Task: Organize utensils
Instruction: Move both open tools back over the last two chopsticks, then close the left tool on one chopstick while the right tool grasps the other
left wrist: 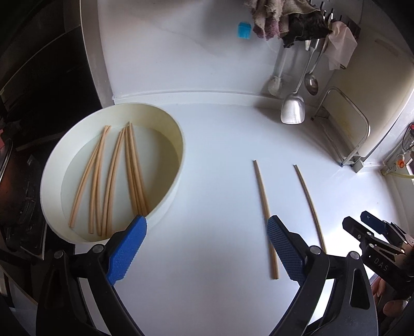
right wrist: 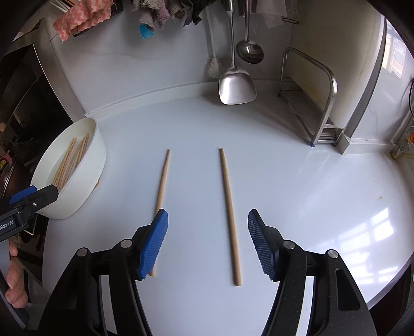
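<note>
Two loose chopsticks, pale wood, slender, tapering to their far tips, lying roughly parallel and well apart on the white countertop (right wrist: 310, 186). Right chopstick (right wrist: 229, 214): between the spread fingers of the right gripper (right wrist: 207, 243), untouched. Left chopstick (right wrist: 161, 181): near end partly hidden behind that gripper's left fingertip; contact cannot be told. Left wrist view alone shows the inside of the white round container (left wrist: 169, 134), holding a loose fan of like chopsticks (left wrist: 113, 175). Left gripper (left wrist: 207, 248): released, empty, its left fingertip in front of the container's rim, its right fingertip over the left chopstick (left wrist: 264, 201); the right chopstick (left wrist: 309, 204) lies beyond, toward the right gripper (left wrist: 362, 224), whose opening is unclear there. Right wrist view alone shows a pink cloth (right wrist: 82, 18). Beyond: hanging steel spatula (right wrist: 236, 86), ladle (right wrist: 249, 51), metal rack (right wrist: 323, 108).
</note>
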{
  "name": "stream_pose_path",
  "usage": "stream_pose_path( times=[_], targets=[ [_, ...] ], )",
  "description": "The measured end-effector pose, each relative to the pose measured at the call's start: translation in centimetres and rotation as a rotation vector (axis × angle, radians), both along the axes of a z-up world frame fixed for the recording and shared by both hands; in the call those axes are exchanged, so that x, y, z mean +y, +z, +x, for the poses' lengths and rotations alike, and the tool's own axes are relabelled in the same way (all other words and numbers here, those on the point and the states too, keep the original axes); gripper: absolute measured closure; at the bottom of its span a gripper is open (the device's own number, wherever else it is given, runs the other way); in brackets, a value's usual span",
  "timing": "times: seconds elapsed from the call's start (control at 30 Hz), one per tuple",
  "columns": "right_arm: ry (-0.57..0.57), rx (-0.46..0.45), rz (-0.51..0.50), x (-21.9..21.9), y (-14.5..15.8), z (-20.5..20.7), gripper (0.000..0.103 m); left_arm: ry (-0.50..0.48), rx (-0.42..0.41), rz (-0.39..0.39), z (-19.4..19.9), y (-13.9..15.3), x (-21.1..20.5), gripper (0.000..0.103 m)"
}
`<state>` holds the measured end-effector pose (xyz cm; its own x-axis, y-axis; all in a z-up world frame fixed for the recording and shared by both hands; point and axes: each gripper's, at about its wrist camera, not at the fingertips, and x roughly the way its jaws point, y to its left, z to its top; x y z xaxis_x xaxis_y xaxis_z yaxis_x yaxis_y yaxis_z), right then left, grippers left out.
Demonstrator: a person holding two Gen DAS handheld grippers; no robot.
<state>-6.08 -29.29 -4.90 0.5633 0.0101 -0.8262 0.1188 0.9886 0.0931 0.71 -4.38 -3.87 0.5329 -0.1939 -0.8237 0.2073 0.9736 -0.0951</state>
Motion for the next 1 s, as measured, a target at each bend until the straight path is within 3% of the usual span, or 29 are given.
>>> stream_pose_path(
  times=[0.27,0.4,0.53,0.73,1.0],
  targets=[
    [0.013,-0.013,-0.085,-2.9,-1.6,-0.6,0.037,-0.024,-0.006,-0.006,-1.0,-1.5,-4.6,0.008],
    [0.003,-0.022,-0.121,-3.8,-3.5,-0.3,0.037,-0.032,0.012,0.008,-1.2,-4.0,-6.6,0.008],
    [0.015,-0.013,-0.084,-4.1,-5.9,0.5,0.037,-0.024,0.041,0.019,-0.7,-7.1,-8.1,0.008],
    [0.021,-0.044,-0.086,-3.4,-8.0,1.1,0.037,-0.013,0.01,0.042,0.0,-10.0,-8.9,0.008],
    [0.03,-0.048,-0.161,-2.4,-10.0,1.4,0.038,0.005,0.002,0.053,0.8,-11.5,-9.3,0.008]
  ],
)
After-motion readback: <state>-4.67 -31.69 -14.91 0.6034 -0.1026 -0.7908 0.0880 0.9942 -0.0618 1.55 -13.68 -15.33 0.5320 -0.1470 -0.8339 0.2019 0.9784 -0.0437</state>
